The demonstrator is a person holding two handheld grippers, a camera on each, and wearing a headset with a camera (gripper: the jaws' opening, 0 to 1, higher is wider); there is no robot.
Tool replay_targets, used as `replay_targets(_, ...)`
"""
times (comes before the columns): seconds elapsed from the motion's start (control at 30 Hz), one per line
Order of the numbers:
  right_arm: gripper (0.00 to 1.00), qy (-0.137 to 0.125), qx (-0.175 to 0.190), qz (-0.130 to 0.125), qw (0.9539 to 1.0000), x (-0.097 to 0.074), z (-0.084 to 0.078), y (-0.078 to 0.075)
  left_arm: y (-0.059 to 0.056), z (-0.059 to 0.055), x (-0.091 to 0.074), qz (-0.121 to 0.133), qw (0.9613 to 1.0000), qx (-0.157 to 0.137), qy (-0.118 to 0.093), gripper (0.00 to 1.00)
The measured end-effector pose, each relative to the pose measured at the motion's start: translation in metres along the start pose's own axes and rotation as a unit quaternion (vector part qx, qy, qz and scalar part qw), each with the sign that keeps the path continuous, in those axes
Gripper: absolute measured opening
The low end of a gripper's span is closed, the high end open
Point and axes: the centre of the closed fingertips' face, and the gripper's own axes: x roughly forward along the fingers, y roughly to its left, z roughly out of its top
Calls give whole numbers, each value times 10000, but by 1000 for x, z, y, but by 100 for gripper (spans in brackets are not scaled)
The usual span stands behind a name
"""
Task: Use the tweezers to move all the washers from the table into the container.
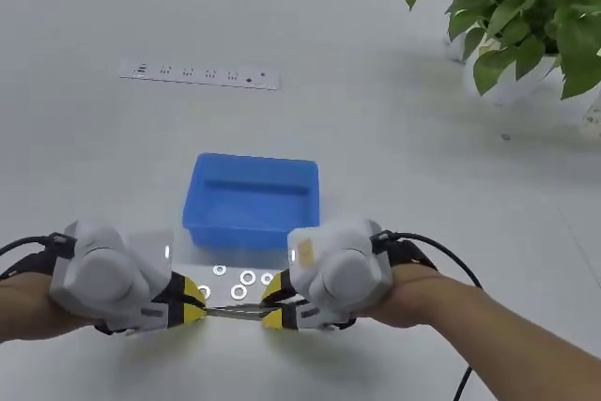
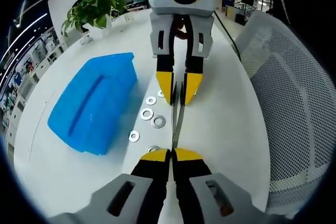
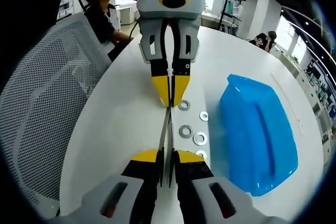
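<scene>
Down on the table (image 1: 394, 185), head view: left gripper (image 1: 194, 311) and right gripper (image 1: 272, 316) face tip to tip, tweezers (image 1: 235, 313) between, near the container (image 1: 254, 196). Left gripper view — jaws clamped on the tweezers, washers (image 2: 157, 122) alongside. Right gripper view — clamped likewise. Re-gripping stage, seemingly; next, one releases.

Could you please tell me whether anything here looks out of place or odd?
Nothing looks spilled or damaged. One odd thing: the tweezers are pinched at both ends at once, by the left tongs and the right tongs, so neither end is free to pick. The washers lie loose beside the blue container.
</scene>
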Motion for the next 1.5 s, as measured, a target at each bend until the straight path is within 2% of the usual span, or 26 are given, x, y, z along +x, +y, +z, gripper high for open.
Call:
replay_targets(0.3,12,21,42,-39,10000,0,0,-1,-2,1,-1,-73,9999,57,45,5)
replay_targets(0.37,12,26,44,-44,10000,0,0,-1,-2,3,-4,-99,9999,-57,64,5)
replay_targets(0.7,12,45,19,-58,10000,0,0,0,-4,11,-13,-135,9999,24,40,5)
replay_targets(0.87,12,45,21,-50,10000,-1,0,1,-9,18,-20,-216,9997,-47,-34,5)
replay_targets(1.33,11,34,-24,-82,10000,-4,2,1,-10,41,-37,-68,9994,-60,-320,5)
replay_targets(1.5,10,-26,-36,-156,9999,-9,9,-2,-7,51,-46,19,9992,9,-403,5)
